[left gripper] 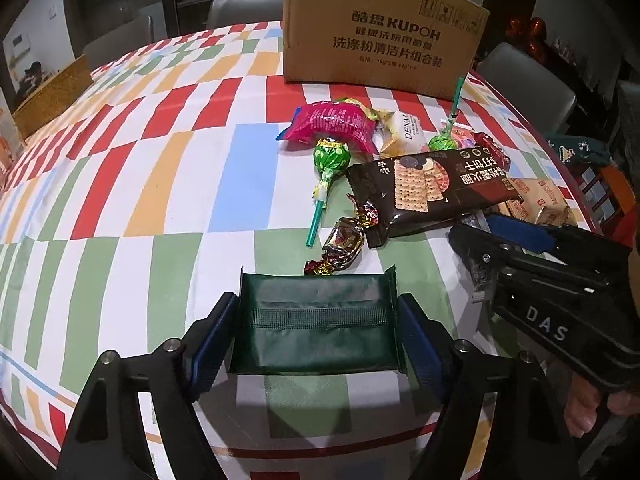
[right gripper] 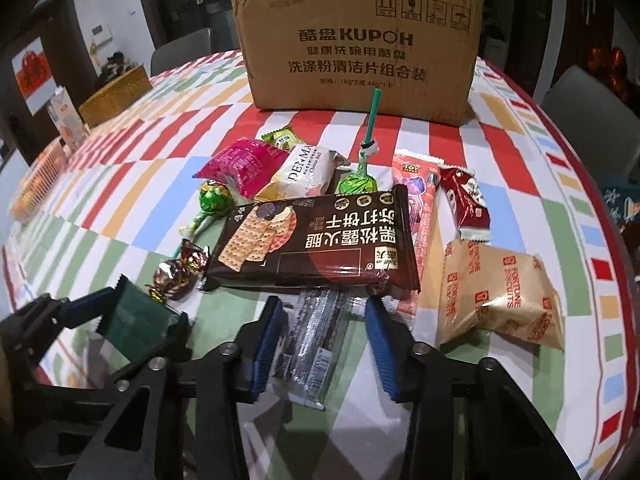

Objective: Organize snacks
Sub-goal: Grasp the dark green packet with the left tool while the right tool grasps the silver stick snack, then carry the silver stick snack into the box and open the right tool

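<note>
One dark green packet (left gripper: 316, 324) sits clamped in the left hand-held gripper (left gripper: 316, 340).

Dark green packet (left gripper: 316, 324), brown cracker pack (right gripper: 316, 240), red-green-orange-blue checked tablecloth (left gripper: 160, 160).

The left gripper (left gripper: 318, 336) is sitting at the bottom centre of its own view, its blue-padded fingers (left gripper: 210, 344) pressing in on either side of a dark green packet (left gripper: 316, 320). The right gripper (right gripper: 326, 344) is occupying the lower middle of its view, jaws parted and straddling a silvery wrapper (right gripper: 316, 344) without touching it. A bare hand (left gripper: 584, 408) is gripping the right tool's handle at the lower right.
</note>
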Action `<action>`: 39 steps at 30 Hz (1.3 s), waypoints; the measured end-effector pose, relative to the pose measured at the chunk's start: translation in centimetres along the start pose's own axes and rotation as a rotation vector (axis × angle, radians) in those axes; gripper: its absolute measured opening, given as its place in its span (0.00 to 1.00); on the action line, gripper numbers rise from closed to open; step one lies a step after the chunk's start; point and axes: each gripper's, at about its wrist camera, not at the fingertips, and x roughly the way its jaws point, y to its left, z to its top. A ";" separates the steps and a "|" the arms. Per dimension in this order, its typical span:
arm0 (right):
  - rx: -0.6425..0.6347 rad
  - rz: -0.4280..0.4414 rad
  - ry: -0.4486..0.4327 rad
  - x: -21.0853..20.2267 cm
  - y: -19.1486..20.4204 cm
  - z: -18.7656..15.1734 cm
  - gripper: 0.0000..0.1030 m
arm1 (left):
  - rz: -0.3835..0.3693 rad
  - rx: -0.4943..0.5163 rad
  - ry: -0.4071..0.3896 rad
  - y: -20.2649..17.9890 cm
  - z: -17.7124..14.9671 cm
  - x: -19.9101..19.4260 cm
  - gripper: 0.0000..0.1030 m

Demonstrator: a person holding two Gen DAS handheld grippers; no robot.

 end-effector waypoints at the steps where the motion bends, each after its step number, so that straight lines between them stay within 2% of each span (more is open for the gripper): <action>1: -0.008 -0.006 -0.003 0.0 0.1 0.0 0.29 | 0.002 0.000 -0.003 0.0 0.0 0.0 0.73; 3: -0.016 -0.012 -0.003 0.0 0.1 -0.1 0.22 | 0.003 -0.003 -0.006 0.0 0.0 -0.1 0.70; 5: -0.014 -0.003 -0.001 -0.2 -0.1 -0.2 0.21 | -0.006 -0.011 -0.008 0.1 0.1 -0.2 0.68; 7: -0.002 0.013 0.004 -0.4 -0.3 -0.4 0.20 | -0.010 -0.014 -0.012 0.1 0.1 -0.5 0.66; 22: 0.044 0.070 -0.047 -5.6 -1.6 -1.9 0.19 | -0.067 0.028 -0.106 -2.4 0.7 -4.7 0.65; 31: 0.080 0.052 -0.105 -8.7 -3.1 -2.8 0.19 | -0.088 0.066 -0.148 -4.3 1.5 -6.5 0.65; 39: 0.074 0.050 -0.203 -11.5 -3.8 -1.8 0.19 | -0.089 0.086 -0.219 -5.3 3.5 -8.3 0.65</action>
